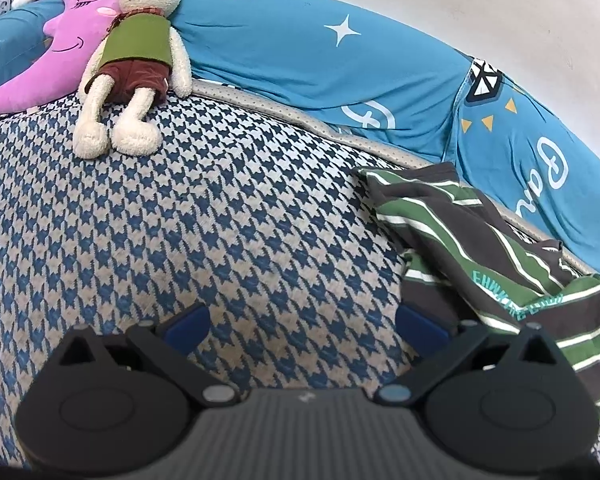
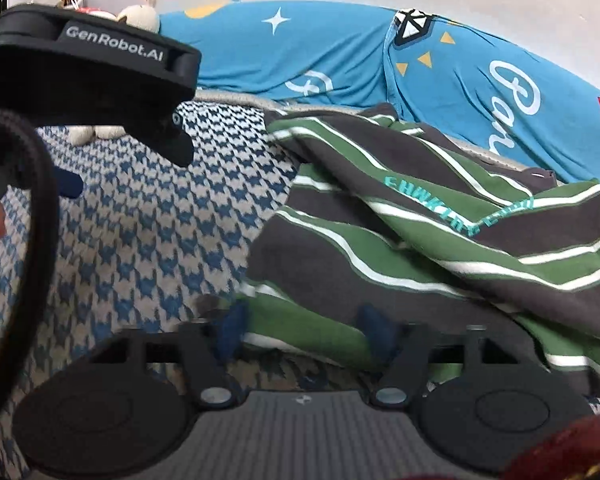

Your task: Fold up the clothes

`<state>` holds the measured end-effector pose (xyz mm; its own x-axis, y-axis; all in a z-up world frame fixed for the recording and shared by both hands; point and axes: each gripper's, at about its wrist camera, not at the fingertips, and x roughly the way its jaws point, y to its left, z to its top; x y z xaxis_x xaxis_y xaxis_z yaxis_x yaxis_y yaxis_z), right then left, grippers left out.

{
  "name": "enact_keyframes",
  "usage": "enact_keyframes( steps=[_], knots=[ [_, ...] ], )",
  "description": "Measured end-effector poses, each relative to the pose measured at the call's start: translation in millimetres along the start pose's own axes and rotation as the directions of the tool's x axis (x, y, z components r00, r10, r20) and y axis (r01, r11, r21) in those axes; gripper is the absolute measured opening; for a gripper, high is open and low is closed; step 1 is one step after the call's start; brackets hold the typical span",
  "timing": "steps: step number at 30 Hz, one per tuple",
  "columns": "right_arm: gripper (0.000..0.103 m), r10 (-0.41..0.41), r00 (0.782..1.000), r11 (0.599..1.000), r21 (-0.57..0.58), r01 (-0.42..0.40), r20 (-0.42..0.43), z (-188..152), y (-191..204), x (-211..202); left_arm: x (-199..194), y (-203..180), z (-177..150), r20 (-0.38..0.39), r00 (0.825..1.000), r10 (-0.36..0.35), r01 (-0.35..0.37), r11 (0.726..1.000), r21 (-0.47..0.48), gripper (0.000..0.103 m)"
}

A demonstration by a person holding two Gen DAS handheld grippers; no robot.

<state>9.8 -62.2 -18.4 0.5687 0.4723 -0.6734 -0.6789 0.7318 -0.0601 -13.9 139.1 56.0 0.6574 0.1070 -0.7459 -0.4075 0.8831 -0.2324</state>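
On the bed [image 1: 220, 220], its houndstooth cover stretched flat, I hold my left gripper [image 1: 302, 326] low over bare fabric, its blue pads spread wide and gripping nothing. The striped shirt [image 1: 488, 248], green, grey and white, lies crumpled at about three o'clock from it, its near edge just beside the right-hand pad. A stuffed rabbit [image 1: 136, 56] and a pink plush pillow [image 1: 60, 44] rest at eleven o'clock against the blue bedding [image 1: 320, 48] along the wall.

From my right wrist, the shirt [image 2: 440, 220] fills the view from twelve to four o'clock, bunched in folds with teal lettering half hidden in a crease. My right gripper [image 2: 302, 330] sits at its near hem, the pads spread to either side of a green band of cloth; they look not yet pressed onto it, though the fabric lies between them. My left gripper's body [image 2: 92, 80] hangs at ten o'clock, well clear of the garment.

The danger, as I judge it, is in the pinch: the hem is rumpled and layered, so closing here could catch two layers at once or only a thin fold, and the shirt would then lift twisted rather than spread flat. Pulling before my left gripper has any hold could also drag the whole heap towards the bed's edge.
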Motion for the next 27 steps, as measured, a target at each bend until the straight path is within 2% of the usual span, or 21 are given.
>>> enact_keyframes(
  steps=[2,4,7,10,12,15,18,20,21,24,25,27],
  knots=[
    [0.018,0.003,1.0,1.0,0.004,-0.003,0.005,2,0,-1,-2,1,1,0.007,1.0,0.005,-0.005,1.0,0.0,0.103],
    [0.011,0.02,1.0,0.999,0.033,-0.02,0.009,4,-3,-3,-4,1,2,0.017,1.0,0.009,-0.009,1.0,0.003,0.103],
    [0.008,0.079,0.996,0.993,0.089,-0.083,0.042,10,-6,-12,-11,0,3,0.048,0.999,0.02,-0.021,1.0,0.019,0.103],
    [0.008,0.174,0.981,0.977,0.11,-0.183,0.086,17,0,-27,-21,-1,7,0.096,0.995,0.038,-0.041,0.999,0.033,0.103],
    [0.008,0.248,0.962,0.96,0.108,-0.26,0.114,22,10,-37,-30,2,11,0.138,0.989,0.058,-0.063,0.997,0.034,0.103],
    [0.008,0.363,0.921,0.922,0.086,-0.377,0.144,26,24,-53,-44,10,18,0.199,0.976,0.093,-0.099,0.995,0.019,0.103],
    [0.009,0.475,0.868,0.871,0.066,-0.488,0.149,26,40,-63,-59,21,24,0.26,0.956,0.138,-0.143,0.99,-0.001,0.103],
    [0.014,0.502,0.853,0.857,0.048,-0.513,0.145,25,47,-65,-64,27,28,0.283,0.944,0.168,-0.171,0.985,-0.014,0.103],
    [0.014,0.51,0.849,0.854,0.035,-0.518,0.139,25,49,-67,-66,29,30,0.287,0.941,0.178,-0.18,0.983,-0.019,0.103],
    [0.023,0.502,0.856,0.862,0.006,-0.506,0.123,26,50,-72,-65,30,32,0.265,0.951,0.161,-0.161,0.987,-0.02,0.103],
    [0.026,0.49,0.863,0.869,0.014,-0.495,0.121,26,48,-73,-65,30,32,0.257,0.954,0.153,-0.153,0.988,-0.02,0.103],
    [0.028,0.456,0.883,0.886,0.035,-0.462,0.113,25,40,-74,-66,27,30,0.247,0.959,0.136,-0.137,0.99,-0.012,0.103]
  ],
)
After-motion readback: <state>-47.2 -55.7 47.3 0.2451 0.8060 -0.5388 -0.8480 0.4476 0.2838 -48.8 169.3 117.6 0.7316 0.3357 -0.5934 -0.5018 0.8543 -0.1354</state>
